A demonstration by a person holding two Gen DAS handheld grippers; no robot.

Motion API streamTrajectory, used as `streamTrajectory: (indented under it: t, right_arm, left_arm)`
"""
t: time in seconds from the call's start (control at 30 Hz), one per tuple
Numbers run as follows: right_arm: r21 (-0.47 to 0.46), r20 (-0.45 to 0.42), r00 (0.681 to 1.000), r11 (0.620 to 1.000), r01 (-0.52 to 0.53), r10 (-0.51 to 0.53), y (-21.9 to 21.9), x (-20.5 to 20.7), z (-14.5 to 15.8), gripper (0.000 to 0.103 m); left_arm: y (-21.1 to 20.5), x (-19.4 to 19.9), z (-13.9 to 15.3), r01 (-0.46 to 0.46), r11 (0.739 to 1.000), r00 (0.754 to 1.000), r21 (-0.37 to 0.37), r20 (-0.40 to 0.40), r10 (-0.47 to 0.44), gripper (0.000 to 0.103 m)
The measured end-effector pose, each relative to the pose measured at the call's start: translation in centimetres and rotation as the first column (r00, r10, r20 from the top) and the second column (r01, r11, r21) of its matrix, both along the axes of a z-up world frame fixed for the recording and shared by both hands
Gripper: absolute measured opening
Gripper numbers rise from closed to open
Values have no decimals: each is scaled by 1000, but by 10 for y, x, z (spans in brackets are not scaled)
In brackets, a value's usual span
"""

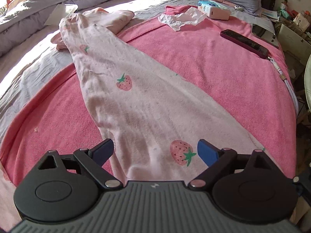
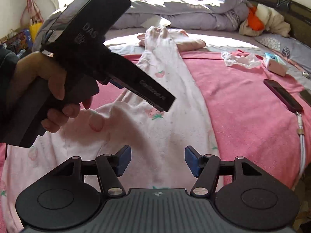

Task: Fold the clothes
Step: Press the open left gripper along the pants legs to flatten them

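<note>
A pale pink garment with strawberry prints lies stretched across a pink towel on the bed, its far end bunched near a folded pink piece. My left gripper hovers over the near end of the garment with its blue pads wide apart and nothing pinched. In the right wrist view the same garment runs away from me. My right gripper stands open above the cloth, nothing between its pads. A hand holds the left gripper's black body at the upper left of that view.
On the towel lie a dark phone with a white cable, crumpled white plastic and a tissue pack. Grey-lilac duvets and pillows line the far side. Bedside clutter stands at the right edge.
</note>
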State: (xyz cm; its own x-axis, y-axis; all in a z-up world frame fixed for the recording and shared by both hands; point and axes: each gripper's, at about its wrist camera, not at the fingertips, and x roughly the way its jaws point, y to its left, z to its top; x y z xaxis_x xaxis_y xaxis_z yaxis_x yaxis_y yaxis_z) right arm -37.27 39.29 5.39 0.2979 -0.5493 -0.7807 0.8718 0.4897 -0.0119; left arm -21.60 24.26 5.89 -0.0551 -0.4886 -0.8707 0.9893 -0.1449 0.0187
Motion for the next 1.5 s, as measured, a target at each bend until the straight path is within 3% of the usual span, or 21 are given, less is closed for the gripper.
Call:
streamTrajectory:
  t: [0.07, 0.13, 0.27, 0.37, 0.47, 0.57, 0.63, 0.7, 0.77, 0.83, 0.9, 1.1, 1.17, 1.23, 1.5]
  right_arm:
    - [-17, -19, 1000, 1000, -8, 7, 15, -3, -13, 62]
    - [-8, -23, 1000, 1000, -11, 11, 42, -19, -13, 62]
    - [103, -23, 1000, 995, 2, 0, 91, -54, -8, 62]
    - [307, -61, 998, 951, 22, -3, 93, -66, -5, 63]
    - [276, -9, 999, 960, 52, -52, 81, -72, 17, 62]
    - [136, 69, 995, 989, 57, -67, 40, -56, 36, 64]
    - [49, 119, 991, 998, 50, -55, 1, -36, 34, 64]
    - [-15, 111, 993, 999, 42, -40, -27, -15, 23, 64]
    - [-4, 57, 998, 999, 42, -41, -48, 0, 5, 63]
    - [9, 33, 998, 999, 47, -47, -47, 5, -17, 64]
    - [-56, 23, 999, 998, 27, -26, -29, 3, -25, 65]
    - [-21, 45, 999, 999, 26, -25, -9, -13, -23, 65]
    - [-3, 36, 999, 1000, 8, -8, -3, -17, -21, 65]
    - [20, 27, 1000, 1000, -12, 12, 6, -22, -18, 65]
    - [182, -14, 997, 980, -74, 78, 43, -40, -8, 71]
  left_arm:
    - [-9, 0, -13, -21, 999, 998, 39, 67, 18, 97]
    - [-12, 10, -14, -59, 998, 997, 32, 56, 57, 100]
    - [-18, 25, -11, -88, 996, 987, -6, 134, 88, 100]
    - [-27, 37, -3, -102, 994, 973, -36, 202, 107, 98]
    - [-32, 47, 12, -109, 989, 957, -104, 257, 133, 95]
    - [-29, 51, 35, -75, 981, 984, -181, 145, 102, 95]
    - [-32, 49, 46, -42, 982, 999, -186, -4, 42, 95]
    - [-39, 44, 42, -31, 991, 991, -130, -129, 14, 92]
    - [-48, 34, 29, -45, 997, 981, -60, -192, 33, 86]
    - [-59, 24, 9, -71, 997, 984, -3, -164, 70, 80]
    - [-73, 17, -10, -99, 994, 990, 36, -99, 102, 75]
    - [-122, 18, -22, -116, 992, 992, -50, 38, 118, 84]
    - [-149, 28, -24, -120, 991, 991, -52, 47, 123, 91]
    - [-176, 37, -28, -141, 988, 985, -66, 93, 147, 90]
    - [-273, 74, -36, -226, 970, 965, -89, 117, 236, 94]
